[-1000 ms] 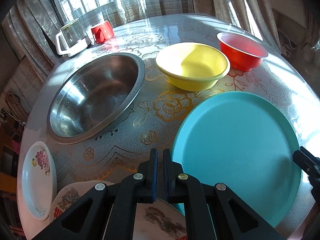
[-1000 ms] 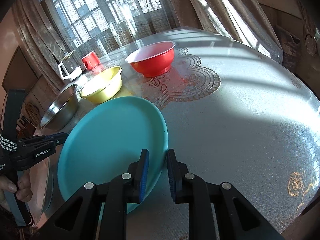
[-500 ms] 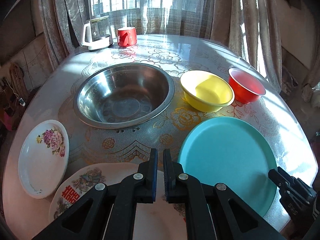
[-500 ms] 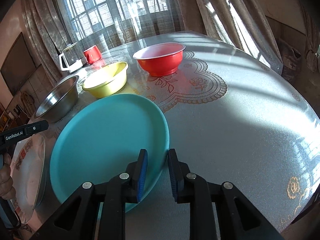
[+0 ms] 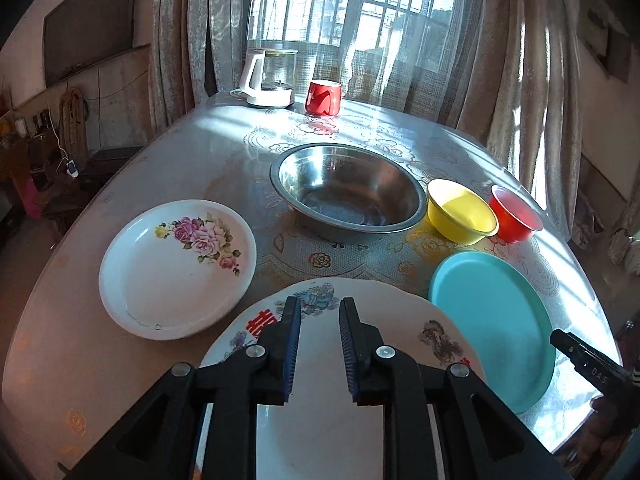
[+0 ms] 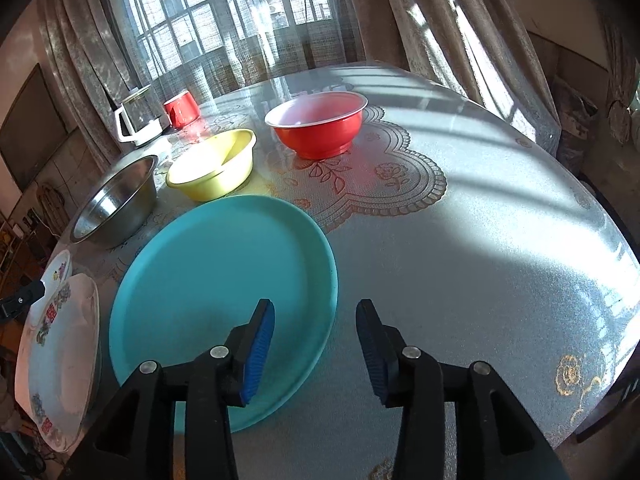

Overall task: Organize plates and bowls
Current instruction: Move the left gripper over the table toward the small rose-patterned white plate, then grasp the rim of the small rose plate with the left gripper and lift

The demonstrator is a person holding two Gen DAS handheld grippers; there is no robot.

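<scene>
Left tool [image 5: 319,330] slightly parted over dragon plate [image 5: 400,320], right tool [image 6: 315,334] wide, empty, lettering perhaps "DAS"

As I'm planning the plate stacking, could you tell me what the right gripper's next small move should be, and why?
Probably ease the right gripper forward and down so it straddles the teal plate's near rim, then close. The gripper is open and empty, one finger is already above the plate and the other over bare table, and the plate lies flat, ungrasped.
</scene>
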